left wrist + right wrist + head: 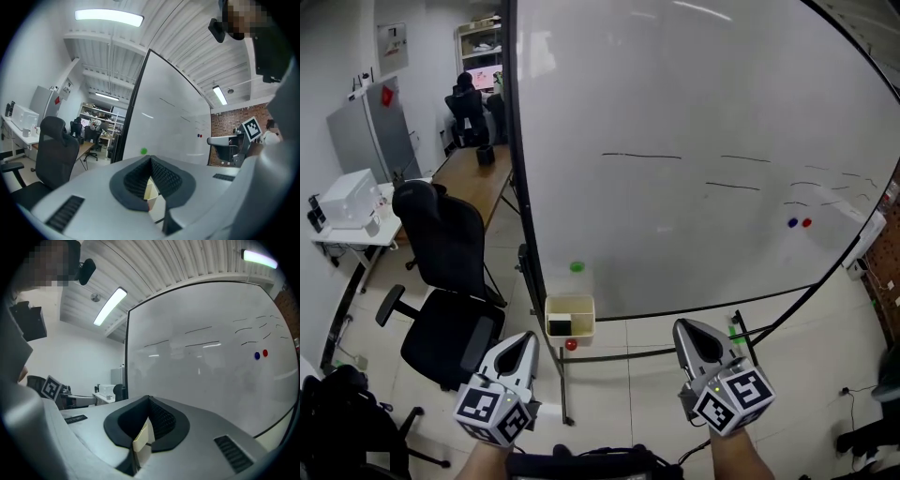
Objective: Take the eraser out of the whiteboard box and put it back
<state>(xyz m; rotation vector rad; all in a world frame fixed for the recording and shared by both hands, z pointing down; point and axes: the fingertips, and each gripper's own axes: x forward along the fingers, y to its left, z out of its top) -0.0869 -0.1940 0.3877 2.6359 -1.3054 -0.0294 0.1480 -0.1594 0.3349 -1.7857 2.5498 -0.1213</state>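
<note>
Marker-cubed left claw (523, 339), right claw (687, 328); unreadable strokes (642, 156) on whiteboard (675, 75)

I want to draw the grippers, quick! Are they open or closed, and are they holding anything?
Left gripper: closed, holding nothing.
Right gripper: closed, holding nothing.

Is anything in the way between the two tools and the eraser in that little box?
Nothing visible. The eraser lies in the open-topped box, with only open air between it and the left tool and right tool.
</note>
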